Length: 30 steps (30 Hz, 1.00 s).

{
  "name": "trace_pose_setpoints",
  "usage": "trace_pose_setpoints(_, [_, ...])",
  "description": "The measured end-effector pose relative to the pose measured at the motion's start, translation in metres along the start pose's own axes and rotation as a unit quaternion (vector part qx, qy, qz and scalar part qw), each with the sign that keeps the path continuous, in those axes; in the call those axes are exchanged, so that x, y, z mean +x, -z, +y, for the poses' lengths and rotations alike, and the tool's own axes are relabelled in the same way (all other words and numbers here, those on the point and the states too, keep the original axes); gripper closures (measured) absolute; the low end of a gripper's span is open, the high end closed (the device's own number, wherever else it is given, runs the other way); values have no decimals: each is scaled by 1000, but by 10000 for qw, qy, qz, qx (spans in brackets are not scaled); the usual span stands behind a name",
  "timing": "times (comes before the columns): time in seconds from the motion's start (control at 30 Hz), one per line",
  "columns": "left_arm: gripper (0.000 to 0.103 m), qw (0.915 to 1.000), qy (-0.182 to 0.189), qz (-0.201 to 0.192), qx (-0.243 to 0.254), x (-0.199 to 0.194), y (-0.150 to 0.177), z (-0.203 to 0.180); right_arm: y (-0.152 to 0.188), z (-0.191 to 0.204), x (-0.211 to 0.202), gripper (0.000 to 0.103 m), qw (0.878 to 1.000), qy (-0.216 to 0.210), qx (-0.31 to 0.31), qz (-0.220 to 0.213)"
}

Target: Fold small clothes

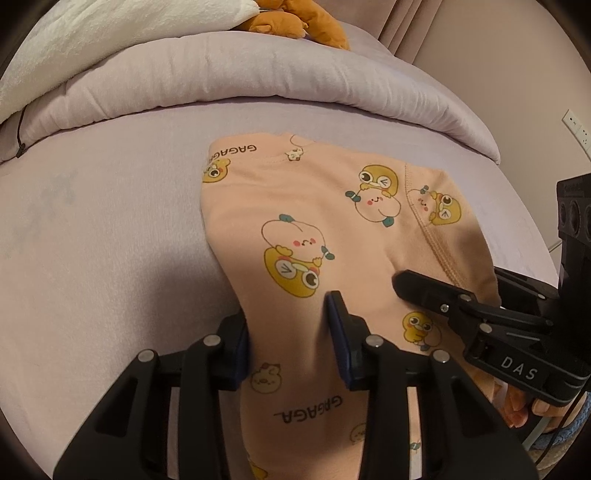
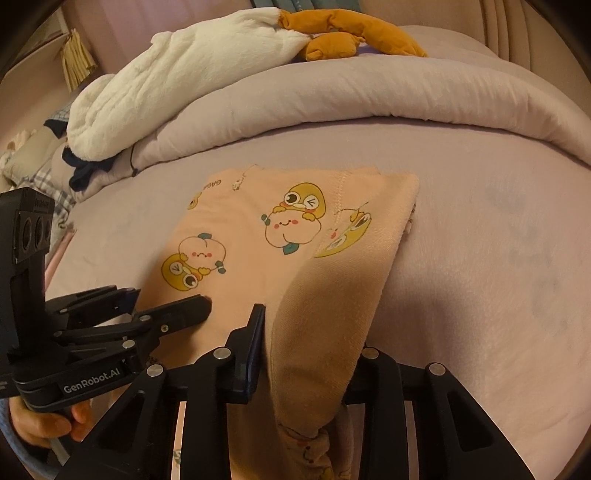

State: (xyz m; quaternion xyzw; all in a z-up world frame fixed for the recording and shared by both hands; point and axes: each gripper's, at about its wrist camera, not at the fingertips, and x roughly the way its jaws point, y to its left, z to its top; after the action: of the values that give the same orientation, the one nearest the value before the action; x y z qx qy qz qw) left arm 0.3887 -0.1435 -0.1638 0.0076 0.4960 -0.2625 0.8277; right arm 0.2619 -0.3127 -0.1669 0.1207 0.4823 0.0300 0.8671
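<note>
1. The lavender bed sheet (image 1: 110,221) fills the ground beyond both sets of jaws; its near edge is cut off by the gripper bodies in both views.
2. A rolled lavender duvet (image 1: 258,74) lies across the far side, well beyond the jaws, with a white fleece blanket (image 2: 166,85) and an orange plush toy (image 2: 351,33) on top, the toy partly cut off at the frame edge.
3. The peach printed garment (image 1: 314,221) lies flat on the sheet ahead of both grippers. Its near end runs back between the jaws of each gripper and out of sight under the frames, so how far it reaches toward the person cannot be told.
4. The left gripper (image 1: 288,325) has its jaws standing moderately apart, with a band of the garment running between them; whether the pads press the cloth cannot be told.
5. The right gripper (image 2: 310,332) has a thick raised fold of the garment between its jaws. The left pad lies against the fold; the right finger is hidden behind the cloth, so a firm pinch cannot be confirmed.
6. In the left wrist view the right gripper's finger (image 1: 424,291) lies on the garment just right of the left jaws.
</note>
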Motion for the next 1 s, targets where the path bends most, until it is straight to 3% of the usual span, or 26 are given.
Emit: trace_pose_setpoints(1.0, [71,9998,-177,-35,83,-4,1,1,0,7,-3,73,9997,109,-217,-79])
